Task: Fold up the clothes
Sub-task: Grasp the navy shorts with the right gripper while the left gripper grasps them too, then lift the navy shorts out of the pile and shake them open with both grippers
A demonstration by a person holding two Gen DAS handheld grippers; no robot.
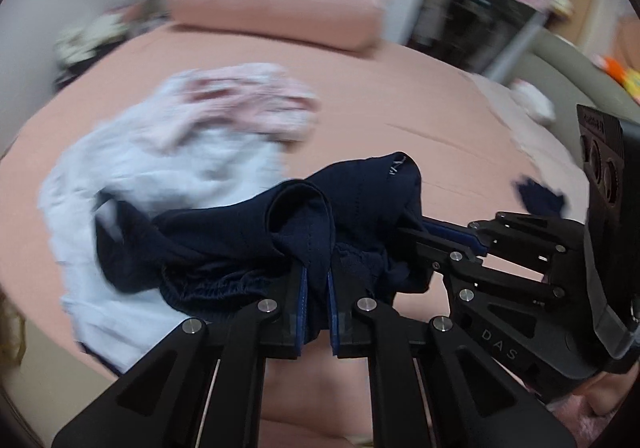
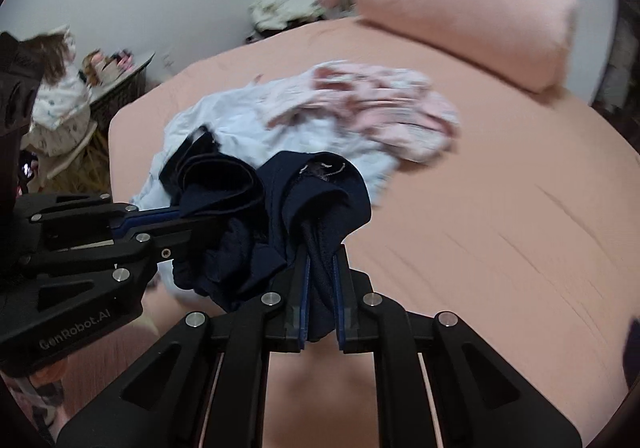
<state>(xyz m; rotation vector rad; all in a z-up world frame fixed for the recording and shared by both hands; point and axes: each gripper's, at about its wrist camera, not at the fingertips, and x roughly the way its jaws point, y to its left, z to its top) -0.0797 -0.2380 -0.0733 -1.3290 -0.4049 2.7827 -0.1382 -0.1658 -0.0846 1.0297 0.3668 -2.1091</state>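
Both the left gripper (image 1: 316, 288) and right gripper (image 2: 322, 280) are clamping their fingers on the bunched navy knit garment (image 1: 224, 248), holding it side by side above the pink bed (image 1: 400, 107).

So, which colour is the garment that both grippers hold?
Dark navy garment, held by both grippers; clearest in the right wrist view.

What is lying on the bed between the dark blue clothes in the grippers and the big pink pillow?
A crumpled pale blue garment and a pink-and-white patterned one lie between the navy clothing and pink bolster pillow, clearest in the right wrist view.
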